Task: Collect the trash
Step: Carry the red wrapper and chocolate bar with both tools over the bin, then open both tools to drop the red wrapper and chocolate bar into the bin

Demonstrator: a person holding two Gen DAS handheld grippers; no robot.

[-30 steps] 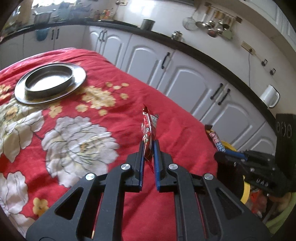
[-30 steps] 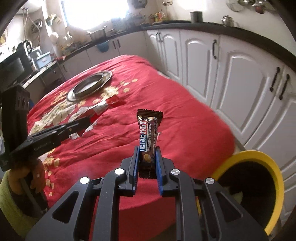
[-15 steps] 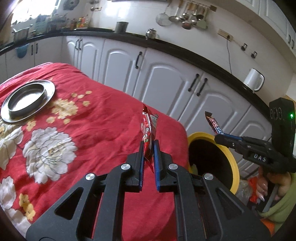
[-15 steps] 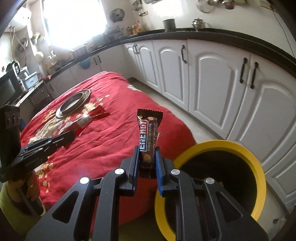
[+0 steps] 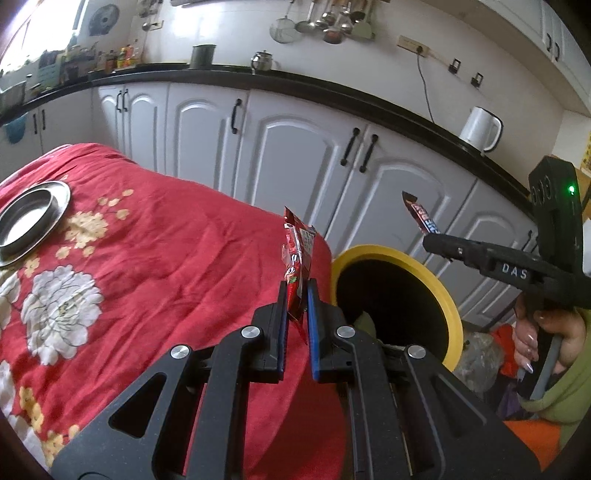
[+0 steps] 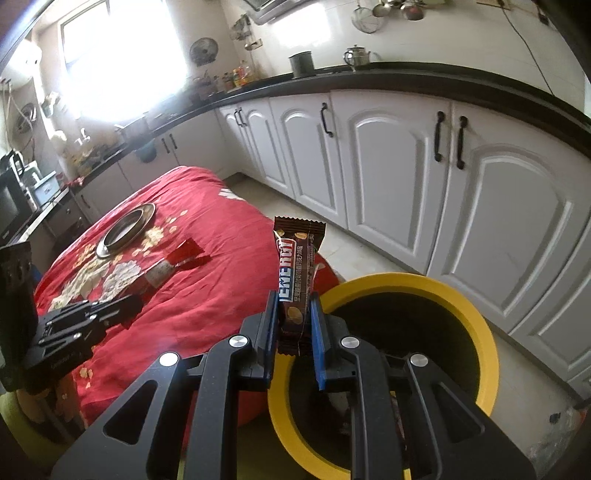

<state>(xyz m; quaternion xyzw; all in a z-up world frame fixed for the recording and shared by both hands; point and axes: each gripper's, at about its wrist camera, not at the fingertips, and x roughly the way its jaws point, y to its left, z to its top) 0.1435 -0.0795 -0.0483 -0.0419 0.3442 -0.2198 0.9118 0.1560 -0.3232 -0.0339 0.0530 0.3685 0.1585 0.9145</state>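
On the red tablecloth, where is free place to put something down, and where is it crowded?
The tablecloth is bare from the steel plate across to the edge beside the yellow bin. Crowded is the edge near the bin: the left gripper with its red wrapper and the right gripper with its brown bar wrapper are there.

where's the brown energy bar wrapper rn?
The brown wrapper stands upright, pinched in the right tongs, over the near rim of the yellow bin just off the red table's edge.

A home kitchen: white cabinets (image 6: 388,177), black counter (image 5: 295,83), hanging utensils (image 5: 325,26).
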